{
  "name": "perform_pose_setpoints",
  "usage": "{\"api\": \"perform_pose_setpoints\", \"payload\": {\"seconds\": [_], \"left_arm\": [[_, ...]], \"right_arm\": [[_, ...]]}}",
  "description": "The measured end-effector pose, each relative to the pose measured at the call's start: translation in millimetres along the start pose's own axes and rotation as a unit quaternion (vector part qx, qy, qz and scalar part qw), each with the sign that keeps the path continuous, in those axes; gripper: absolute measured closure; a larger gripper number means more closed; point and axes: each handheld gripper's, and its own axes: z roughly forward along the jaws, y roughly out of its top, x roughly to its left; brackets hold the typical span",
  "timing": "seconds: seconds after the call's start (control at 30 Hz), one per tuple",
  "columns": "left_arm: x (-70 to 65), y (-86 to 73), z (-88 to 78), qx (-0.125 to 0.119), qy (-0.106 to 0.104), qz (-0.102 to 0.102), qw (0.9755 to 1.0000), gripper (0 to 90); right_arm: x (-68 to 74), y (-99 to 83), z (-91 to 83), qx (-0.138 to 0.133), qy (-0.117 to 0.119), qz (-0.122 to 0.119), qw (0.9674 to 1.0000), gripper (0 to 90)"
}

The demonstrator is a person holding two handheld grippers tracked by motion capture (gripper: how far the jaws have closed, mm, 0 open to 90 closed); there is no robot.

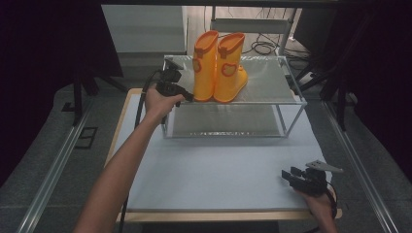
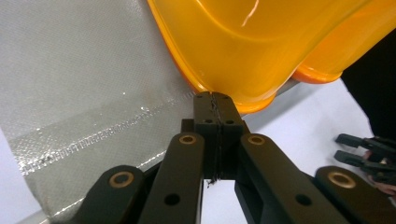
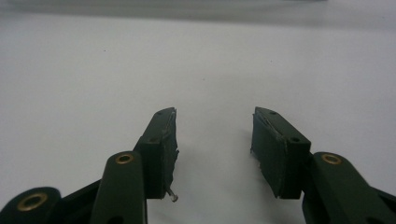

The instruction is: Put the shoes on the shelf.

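The left claw (image 2: 212, 100), pressed together, is nudging the near heel of the yellow boots (image 1: 217, 65) on the rack's (image 1: 272, 92) top shelf; next, pushing them farther back. The right claw (image 3: 212, 140) is resting spread on the counter (image 1: 218, 170).

A recording lab or test studio is suggested rather than a home. The white worktop (image 1: 218, 170) is set on grey carpeted flooring (image 1: 43, 165) and flanked by metal floor rails (image 1: 53, 174) — black curtains (image 1: 43, 43) are hung on both sides. Loose cables (image 1: 265, 47) are seen on the floor behind, among dark stand legs (image 1: 80, 92). A bare metal-framed shelf rack (image 1: 291, 99) with mesh decks is placed on the worktop — a staged prop carrying orange rubber boots (image 1: 218, 65).
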Motion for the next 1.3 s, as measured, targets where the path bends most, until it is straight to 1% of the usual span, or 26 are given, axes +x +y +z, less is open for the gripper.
{"api": "perform_pose_setpoints", "payload": {"seconds": [0.1, 0.17, 0.3, 0.7, 0.9, 1.03, 1.1, 1.2, 1.3], "left_arm": [[-2.7, 0.7, 0.5, -0.002, -0.008, -0.002, 1.0000, 90.0], [-5.4, 2.4, 1.0, 0.001, -0.001, 0.003, 1.0000, 90.0], [-8.9, 4.1, 2.5, 0.006, -0.002, 0.007, 1.0000, 90.0], [-27.9, 11.9, 15.8, 0.017, -0.023, 0.020, 0.9994, 90.0], [-33.7, 14.2, 20.3, 0.019, -0.028, 0.022, 0.9992, 90.0], [-39.3, 16.7, 24.6, 0.022, -0.034, 0.024, 0.9989, 90.0], [-43.5, 19.4, 26.4, 0.028, -0.034, 0.031, 0.9985, 90.0], [-48.5, 21.1, 30.8, 0.028, -0.039, 0.035, 0.9982, 90.0], [-49.0, 21.9, 30.9, 0.031, -0.039, 0.037, 0.9981, 90.0]], "right_arm": [[-0.5, 0.0, -0.1, -0.001, 0.000, 0.000, 1.0000, 50.0], [-0.2, 0.4, -0.2, -0.002, 0.001, -0.001, 1.0000, 50.0], [0.0, 1.2, -1.2, -0.004, 0.002, -0.001, 1.0000, 50.0], [-0.2, 1.8, -2.4, -0.008, 0.004, 0.000, 1.0000, 50.0], [-0.9, 1.9, -3.4, -0.009, 0.004, 0.000, 1.0000, 50.0], [-0.4, 2.1, -3.3, -0.009, 0.005, 0.000, 0.9999, 50.0], [-0.7, 2.2, -3.3, -0.010, 0.005, 0.000, 0.9999, 50.0], [-0.9, 2.3, -3.5, -0.010, 0.004, -0.002, 0.9999, 50.0], [-1.7, 2.2, -4.0, -0.012, 0.004, 0.000, 0.9999, 50.0]]}}
